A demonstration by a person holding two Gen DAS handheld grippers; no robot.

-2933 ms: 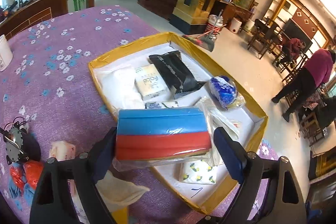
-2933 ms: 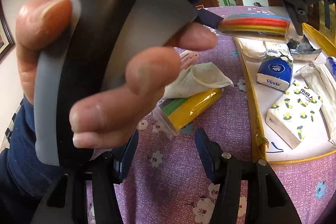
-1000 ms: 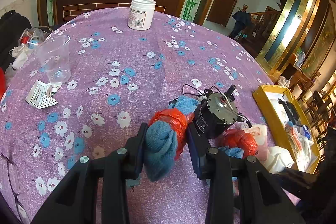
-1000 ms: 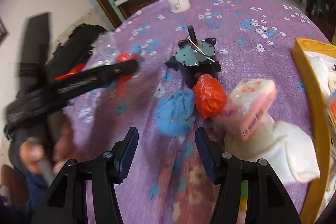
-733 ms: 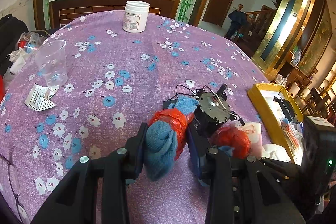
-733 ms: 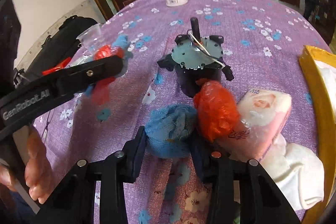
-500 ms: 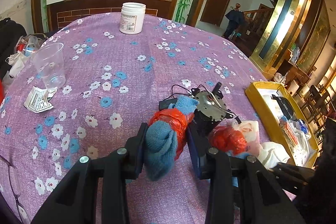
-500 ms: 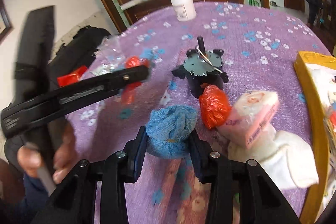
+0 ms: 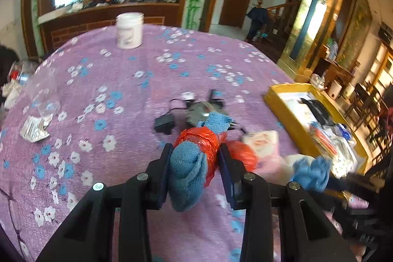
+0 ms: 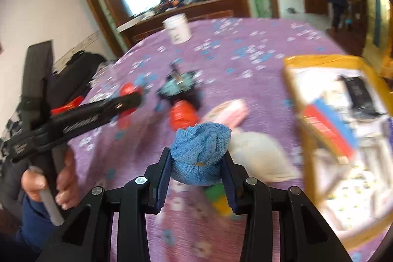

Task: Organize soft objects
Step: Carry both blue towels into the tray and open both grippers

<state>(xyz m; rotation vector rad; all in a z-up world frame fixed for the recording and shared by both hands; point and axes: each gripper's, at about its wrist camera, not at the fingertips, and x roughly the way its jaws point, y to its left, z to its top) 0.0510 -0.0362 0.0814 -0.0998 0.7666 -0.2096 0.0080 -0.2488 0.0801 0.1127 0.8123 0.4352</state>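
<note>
My left gripper (image 9: 194, 173) is shut on a blue towel roll wrapped in red plastic (image 9: 194, 158), held above the purple flowered tablecloth (image 9: 110, 80). My right gripper (image 10: 196, 173) is shut on a second blue towel bundle (image 10: 200, 151), also lifted off the cloth; in the left wrist view that bundle (image 9: 310, 173) shows at the right. A red plastic lump (image 10: 183, 114), a pink tissue pack (image 10: 228, 112) and a white cloth (image 10: 260, 156) lie on the table. The yellow-rimmed tray (image 10: 292, 90) with several soft packs stands to the right.
A black motor with wires (image 9: 199, 112) sits mid-table. A white jar (image 9: 129, 30) stands at the far edge, a clear plastic cup (image 9: 45, 92) and a foil wrapper (image 9: 34, 129) at the left. A green and yellow pack (image 10: 218, 200) lies under my right gripper. A person (image 9: 256, 16) stands far back.
My right gripper closed on the blue towel bundle lying by the red lump and lifted it toward the tray. My left gripper kept its bundle and drifted slightly.
</note>
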